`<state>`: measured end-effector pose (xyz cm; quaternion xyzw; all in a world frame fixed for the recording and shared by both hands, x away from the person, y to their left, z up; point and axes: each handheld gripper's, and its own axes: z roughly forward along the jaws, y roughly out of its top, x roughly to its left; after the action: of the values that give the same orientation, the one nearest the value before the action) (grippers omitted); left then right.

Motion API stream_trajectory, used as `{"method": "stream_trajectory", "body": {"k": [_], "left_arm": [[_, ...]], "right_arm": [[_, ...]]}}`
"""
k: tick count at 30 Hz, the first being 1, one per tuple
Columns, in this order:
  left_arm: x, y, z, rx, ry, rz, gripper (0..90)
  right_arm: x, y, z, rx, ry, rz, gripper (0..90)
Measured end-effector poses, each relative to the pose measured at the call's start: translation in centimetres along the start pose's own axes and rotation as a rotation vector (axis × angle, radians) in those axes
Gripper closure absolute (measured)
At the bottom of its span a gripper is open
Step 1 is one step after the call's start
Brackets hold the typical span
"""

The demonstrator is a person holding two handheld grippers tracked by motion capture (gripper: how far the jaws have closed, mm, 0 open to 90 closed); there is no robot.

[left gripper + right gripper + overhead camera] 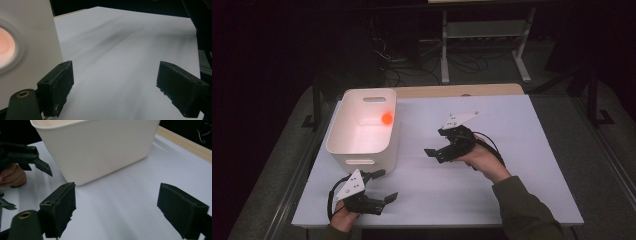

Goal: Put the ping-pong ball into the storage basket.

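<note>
— Step in hand? Looks like the drop-off just finished: small orange ball lying inside the white rectangular plastic bin with cut-out handles, against its far right wall, on the white-covered counter.

— And for the next move? Nothing else loose lying on the counter, so probably a pull-back to rest, or a reach back into the bin for the ball. For that second option: right gripper lifted over the rim, tipped downward, fingers kept spread until either side of the ball.

— Bin position? Standing at the counter's left half, upright, near handle facing the person.

— Right hand pose? Out over the middle of the counter, just right of the bin, apart from it; forearm in a green sleeve coming in from the lower right. Gripper pointing left towards the bin's side wall, fingers spread wide, holding nothing.

— Left gripper? Low at the near left corner, just in front of the bin, pointing right across the counter. Fingers wide apart too, nothing between them but bare counter.
</note>
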<state>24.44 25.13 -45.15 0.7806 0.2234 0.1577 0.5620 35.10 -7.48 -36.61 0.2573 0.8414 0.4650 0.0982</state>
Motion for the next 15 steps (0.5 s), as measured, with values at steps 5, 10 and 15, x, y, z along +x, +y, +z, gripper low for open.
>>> {"method": "stream_trajectory", "body": {"k": [5, 10, 15], "left_arm": [[0.0, 0.0, 0.0, -0.001, 0.001, -0.001, 14.0], [0.0, 0.0, 0.0, 0.001, 0.0, 0.0, 14.1], [0.0, 0.0, 0.0, 0.001, 0.0, 0.002, 14.1]], "right_arm": [[0.0, -1.7, -0.5, 0.003, -0.037, 0.014, 11.6], [-0.3, -3.7, -1.3, 0.002, -0.066, 0.044, 5.1], [-0.6, -5.2, -2.1, 0.006, -0.1, 0.063, 1.8]]}}
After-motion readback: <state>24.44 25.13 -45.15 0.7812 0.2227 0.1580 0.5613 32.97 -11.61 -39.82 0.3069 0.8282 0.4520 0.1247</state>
